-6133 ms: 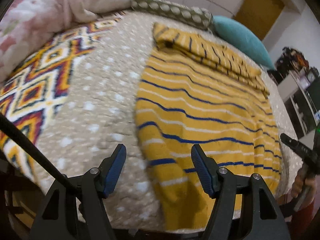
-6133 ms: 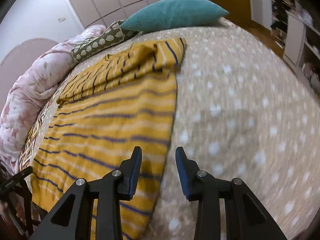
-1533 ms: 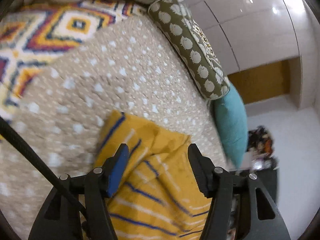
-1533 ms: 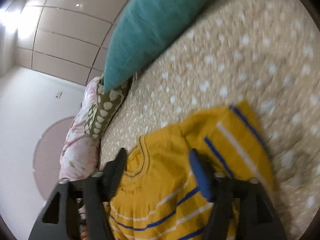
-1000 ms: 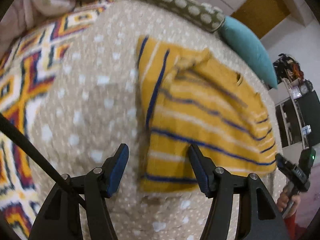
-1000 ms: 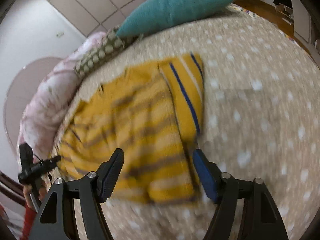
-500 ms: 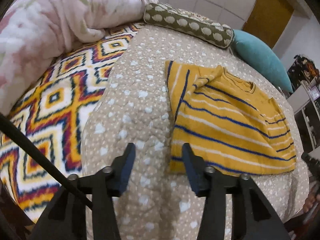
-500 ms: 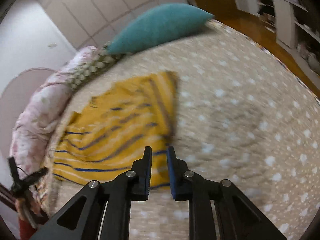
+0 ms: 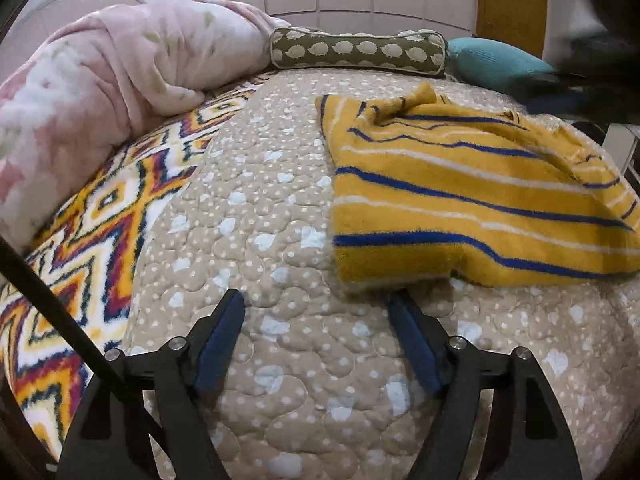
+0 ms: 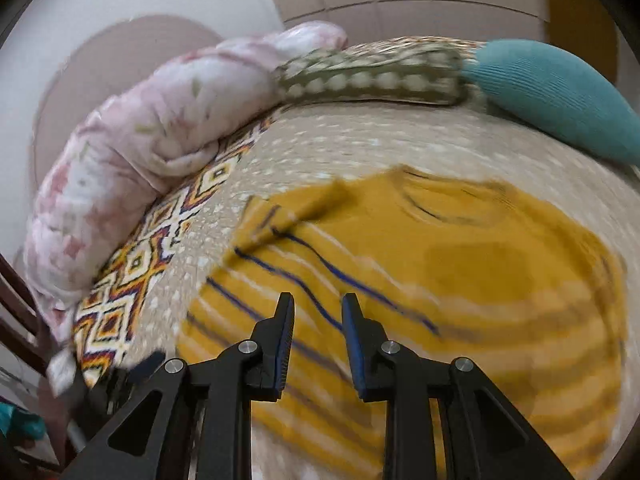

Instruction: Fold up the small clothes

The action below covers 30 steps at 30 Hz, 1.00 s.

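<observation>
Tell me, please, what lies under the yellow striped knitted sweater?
The yellow striped knitted sweater lies on the beige dotted quilted bedspread. It is folded over itself, so its lower layers and the quilt beneath stay hidden.

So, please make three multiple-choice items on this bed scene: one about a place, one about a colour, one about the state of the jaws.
1. Where does the yellow striped shirt lie?
A. on the dotted beige quilt
B. on the pink blanket
C. on the floor

2. What colour is the pillow at the right end of the hedgehog cushion?
A. red
B. teal
C. white

3. How does the left gripper stand?
A. shut on the shirt
B. jaws open, empty
C. holding a pillow

Answers: 1 A, quilt shows all around the shirt; 2 B, teal in both views; 3 B, jaws wide apart over quilt.
</observation>
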Each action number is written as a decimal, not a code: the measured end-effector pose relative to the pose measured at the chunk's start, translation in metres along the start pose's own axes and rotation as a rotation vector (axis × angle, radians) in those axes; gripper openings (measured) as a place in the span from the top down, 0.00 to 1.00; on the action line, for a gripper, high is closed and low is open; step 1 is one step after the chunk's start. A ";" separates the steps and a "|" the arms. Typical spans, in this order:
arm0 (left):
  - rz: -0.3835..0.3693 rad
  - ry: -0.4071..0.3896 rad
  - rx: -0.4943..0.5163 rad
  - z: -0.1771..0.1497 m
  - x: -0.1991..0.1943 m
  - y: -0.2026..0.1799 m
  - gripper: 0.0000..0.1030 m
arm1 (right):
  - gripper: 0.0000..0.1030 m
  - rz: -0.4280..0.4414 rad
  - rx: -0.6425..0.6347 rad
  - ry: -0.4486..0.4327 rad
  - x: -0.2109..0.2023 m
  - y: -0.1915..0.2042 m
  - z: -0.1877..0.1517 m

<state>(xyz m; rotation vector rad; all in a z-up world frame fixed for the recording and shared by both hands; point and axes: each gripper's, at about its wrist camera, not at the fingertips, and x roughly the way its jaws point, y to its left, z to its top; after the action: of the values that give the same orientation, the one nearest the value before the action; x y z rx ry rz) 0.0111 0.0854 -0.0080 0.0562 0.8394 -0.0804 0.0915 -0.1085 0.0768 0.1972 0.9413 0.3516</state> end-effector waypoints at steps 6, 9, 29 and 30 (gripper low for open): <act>-0.052 -0.028 -0.033 -0.003 -0.001 0.008 0.25 | 0.74 -0.095 -0.077 0.139 0.106 0.021 0.041; -0.063 -0.034 -0.043 -0.003 0.000 0.010 0.25 | 0.71 -0.180 -0.136 0.133 0.141 0.041 0.057; -0.031 -0.018 -0.024 -0.002 0.001 0.006 0.24 | 0.63 -0.195 0.304 -0.009 -0.031 -0.160 -0.013; -0.025 -0.015 -0.019 -0.002 0.001 0.005 0.24 | 0.63 -0.221 0.352 0.009 -0.036 -0.184 -0.024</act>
<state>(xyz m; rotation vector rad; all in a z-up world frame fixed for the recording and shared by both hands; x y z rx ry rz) 0.0110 0.0905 -0.0101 0.0272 0.8257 -0.0957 0.0913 -0.2922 0.0319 0.4091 1.0189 -0.0191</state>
